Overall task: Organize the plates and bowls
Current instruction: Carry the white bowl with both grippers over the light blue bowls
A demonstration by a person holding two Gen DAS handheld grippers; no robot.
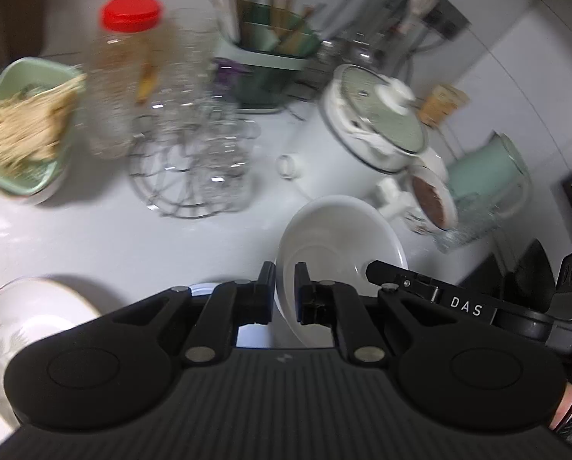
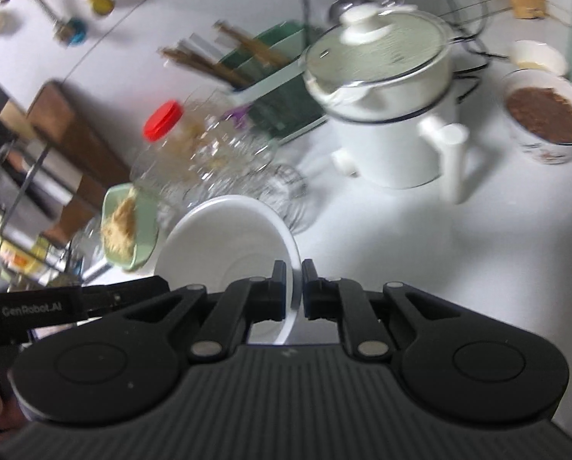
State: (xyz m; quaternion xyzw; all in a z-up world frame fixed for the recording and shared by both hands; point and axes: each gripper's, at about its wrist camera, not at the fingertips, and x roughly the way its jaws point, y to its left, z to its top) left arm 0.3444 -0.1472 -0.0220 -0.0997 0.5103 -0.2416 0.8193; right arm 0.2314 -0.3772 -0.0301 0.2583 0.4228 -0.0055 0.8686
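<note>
White bowl [image 1: 339,237], shallow and wide-rimmed, hangs above the white countertop [image 1: 113,237], gripped on opposite sides of its rim by both grippers. From the left wrist view, the left gripper [image 1: 285,287] has its jaws narrowed onto the bowl's near rim, the thin wall pinched between the two black pads, and it looks steeply down over the counter. The right gripper [image 1: 385,272] shows in that view as a black finger reaching in from the right edge of the bowl. From the right wrist view, the right gripper [image 2: 293,287] likewise clamps the rim of the white bowl [image 2: 224,245] with narrow jaws, also angled downward, while the left gripper [image 2: 132,291] enters from the left. Toward the near left corner of the counter lies a glass plate [image 1: 29,314] with a leaf pattern. Farther back stand a wire rack of glasses [image 1: 194,161], a red-capped jar [image 1: 125,76], a green dish of noodles [image 1: 25,126], a white pot with a glass lid [image 1: 374,122], a green utensil holder [image 1: 270,53] and a bowl of brown food [image 2: 543,119].
</note>
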